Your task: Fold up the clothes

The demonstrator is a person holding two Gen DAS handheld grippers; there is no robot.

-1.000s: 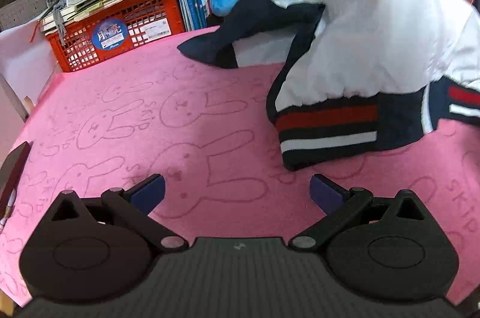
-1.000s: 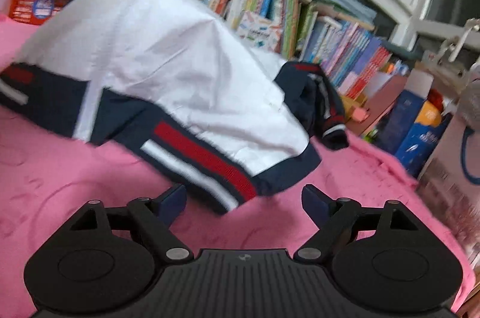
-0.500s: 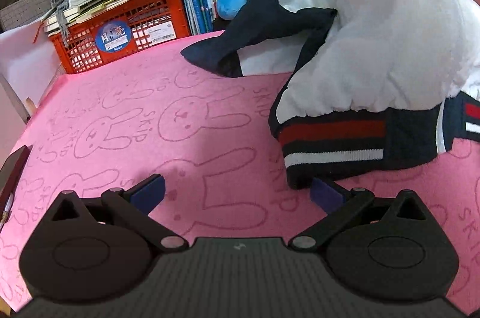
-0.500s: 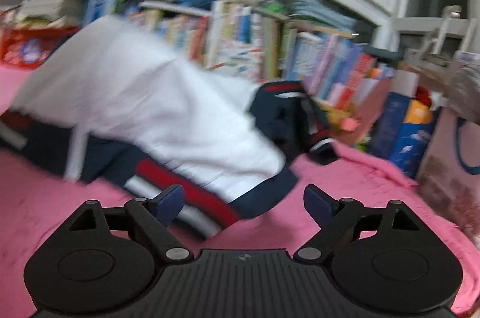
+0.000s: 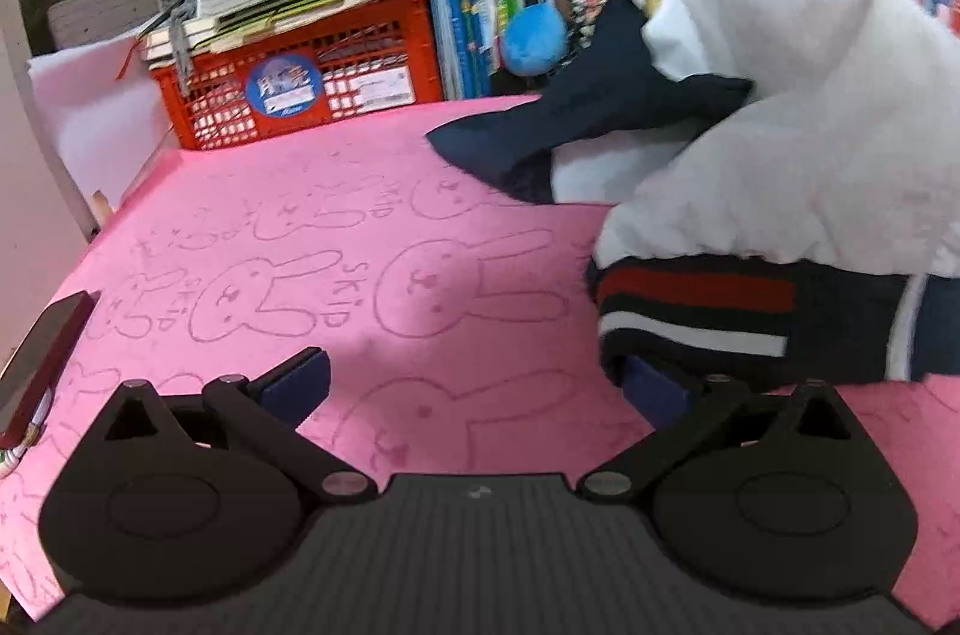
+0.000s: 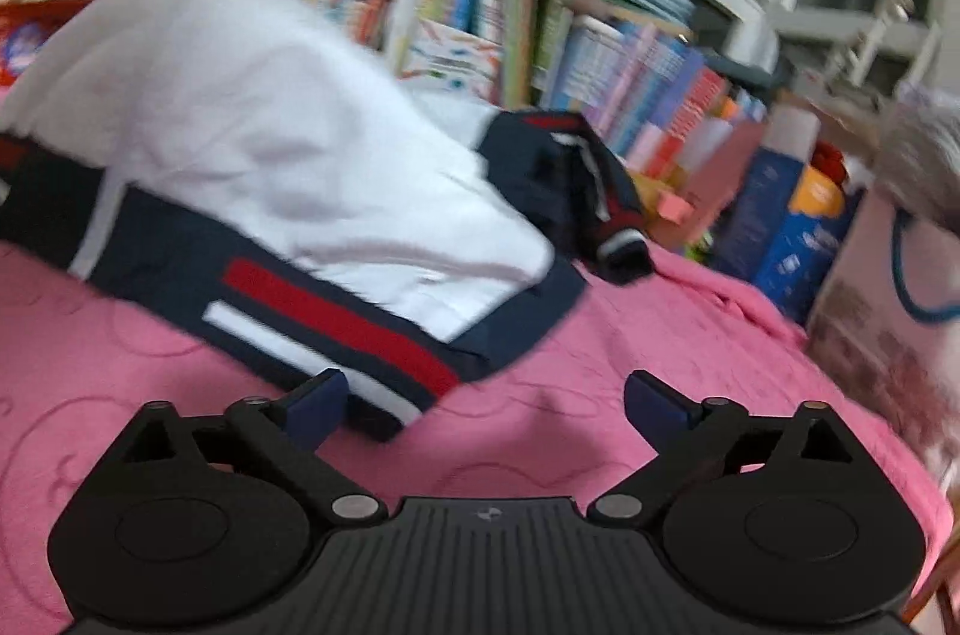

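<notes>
Jacket [image 5: 798, 155] in white and navy heaped on pink blanket [image 5: 360, 275], striped hem toward both claws, left gripper [image 5: 474, 383] wide open and empty at hem's corner, right gripper [image 6: 486, 398] wide open, empty, left finger just beside hem, red crate [image 5: 312, 83] behind.

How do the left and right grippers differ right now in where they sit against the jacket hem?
The left gripper has the striped hem at its right finger; its left finger is over bare pink cover. The right gripper has the hem at its left finger, with its right finger over bare cover. So they approach opposite ends of the jacket. Both have jaws open, holding nothing.
</notes>
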